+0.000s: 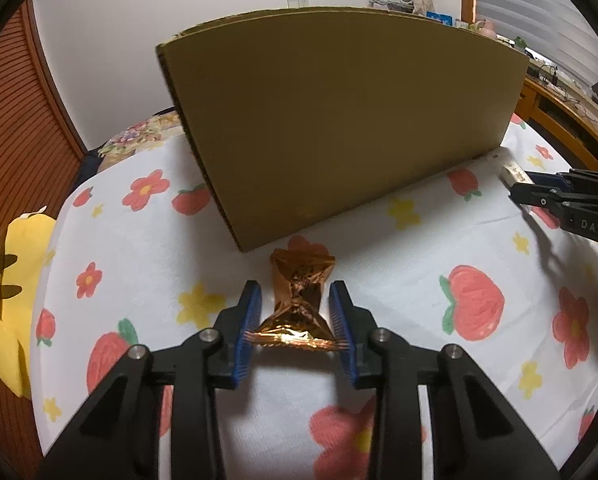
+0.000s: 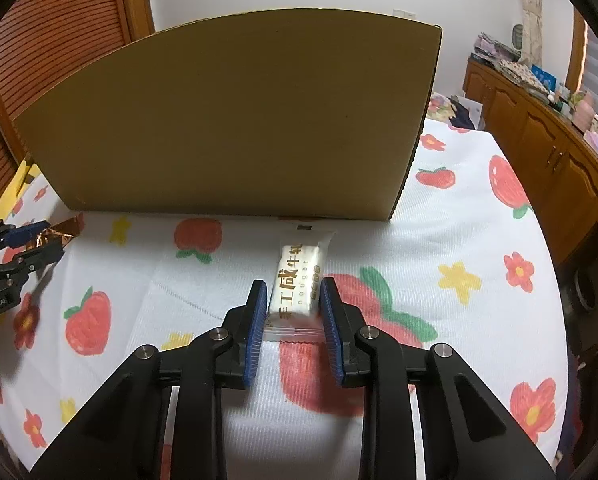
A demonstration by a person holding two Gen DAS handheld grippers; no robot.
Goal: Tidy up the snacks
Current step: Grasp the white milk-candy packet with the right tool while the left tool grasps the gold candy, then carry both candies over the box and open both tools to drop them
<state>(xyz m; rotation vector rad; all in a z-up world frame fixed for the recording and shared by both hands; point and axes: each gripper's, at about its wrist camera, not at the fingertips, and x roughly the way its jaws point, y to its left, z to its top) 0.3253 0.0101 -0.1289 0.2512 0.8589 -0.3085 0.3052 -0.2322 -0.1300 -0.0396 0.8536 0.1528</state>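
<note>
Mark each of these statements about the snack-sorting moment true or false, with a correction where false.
1. The left tool has a copper foil candy between its pads. True.
2. The right tool holds a red packet. False: it is shut on a white nougat bar.
3. The cardboard box stands beyond both snacks. True.
4. The tablecloth is plain white. False: it carries strawberries and flowers.
5. The nougat bar is already inside the box. False: it lies on the cloth before it.
</note>
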